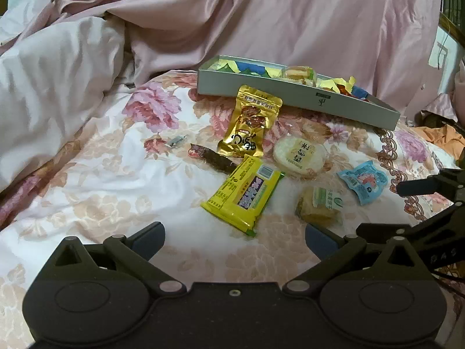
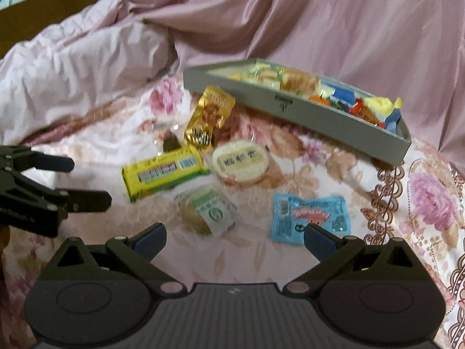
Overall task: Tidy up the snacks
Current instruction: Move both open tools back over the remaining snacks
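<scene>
Left wrist | grey box part-filled | 6 snack packets loose

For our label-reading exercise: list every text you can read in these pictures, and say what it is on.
"DAS": on the right gripper.
"enRobot.a", cut off: on the left gripper.
Gold packet, yellow packet, round cake, blue packet, box: print too blurred or small to read.

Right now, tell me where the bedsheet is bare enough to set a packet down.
Bare: left of the yellow packet toward the white duvet, and between it and the left gripper. Crowded: from the gold pouch to the blue packet, below the grey box.
</scene>
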Action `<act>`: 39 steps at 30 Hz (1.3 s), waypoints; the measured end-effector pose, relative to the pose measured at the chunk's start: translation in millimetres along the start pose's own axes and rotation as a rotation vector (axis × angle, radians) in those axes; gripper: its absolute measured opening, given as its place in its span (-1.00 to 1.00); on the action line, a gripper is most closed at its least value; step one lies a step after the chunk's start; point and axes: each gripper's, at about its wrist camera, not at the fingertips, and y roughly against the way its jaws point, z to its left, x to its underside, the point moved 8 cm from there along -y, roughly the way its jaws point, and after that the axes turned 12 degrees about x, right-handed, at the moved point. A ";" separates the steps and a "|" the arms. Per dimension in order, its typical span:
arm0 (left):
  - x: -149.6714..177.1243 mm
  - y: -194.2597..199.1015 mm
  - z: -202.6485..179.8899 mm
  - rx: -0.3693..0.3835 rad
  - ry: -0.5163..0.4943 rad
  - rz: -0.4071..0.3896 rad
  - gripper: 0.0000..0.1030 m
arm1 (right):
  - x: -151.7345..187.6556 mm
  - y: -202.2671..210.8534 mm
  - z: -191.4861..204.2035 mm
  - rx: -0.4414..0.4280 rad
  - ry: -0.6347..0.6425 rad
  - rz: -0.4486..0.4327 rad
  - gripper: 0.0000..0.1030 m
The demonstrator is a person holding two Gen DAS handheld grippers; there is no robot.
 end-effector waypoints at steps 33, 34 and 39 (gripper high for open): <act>-11.1 -73.8 17.1 -0.062 -0.104 0.093 0.98 | -2.7 -47.8 34.2 0.032 0.302 -0.056 0.99; -11.2 -75.1 17.4 -0.062 -0.104 0.093 0.98 | -4.3 -50.9 33.6 0.019 0.299 -0.059 0.99; -11.5 -81.5 15.6 -0.069 -0.129 0.095 0.99 | -9.0 -63.1 34.0 -0.044 0.282 -0.075 0.99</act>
